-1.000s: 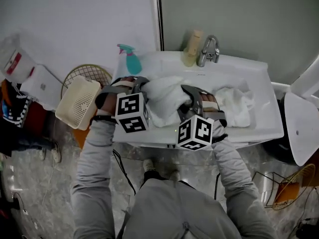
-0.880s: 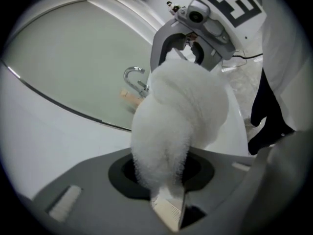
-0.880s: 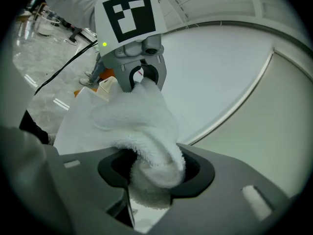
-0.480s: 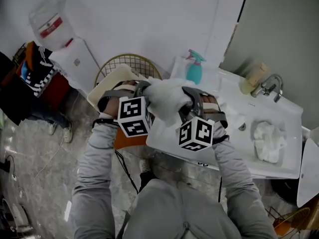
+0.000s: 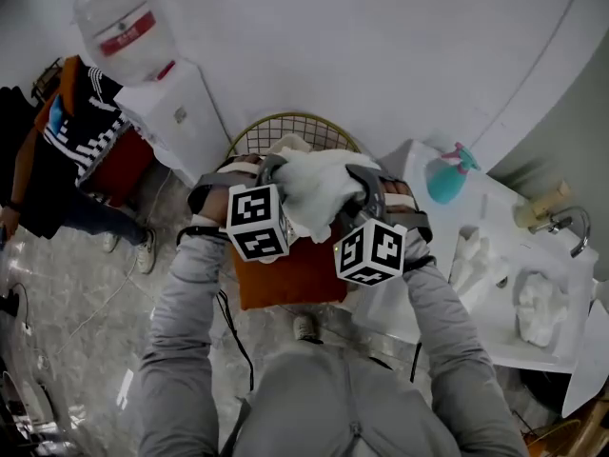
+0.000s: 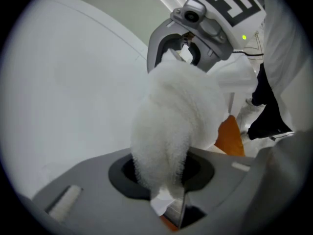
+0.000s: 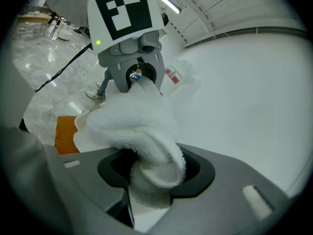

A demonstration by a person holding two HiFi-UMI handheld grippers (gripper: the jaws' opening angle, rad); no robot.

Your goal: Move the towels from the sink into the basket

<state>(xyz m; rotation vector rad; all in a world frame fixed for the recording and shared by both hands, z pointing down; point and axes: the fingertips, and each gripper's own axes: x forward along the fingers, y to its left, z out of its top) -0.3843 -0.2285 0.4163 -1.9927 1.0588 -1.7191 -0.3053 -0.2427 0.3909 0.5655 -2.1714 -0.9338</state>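
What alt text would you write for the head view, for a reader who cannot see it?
Seen from above, a person holds a white towel clamped between the left gripper and the right gripper, over a cream basket. At lower right, a second towel lies in the white sink.

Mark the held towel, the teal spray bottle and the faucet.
held towel [image 5: 319, 187], head view, bunched middle.
teal spray bottle [image 5: 440, 185], head view, body.
faucet [image 5: 572, 227], head view, curved spout.
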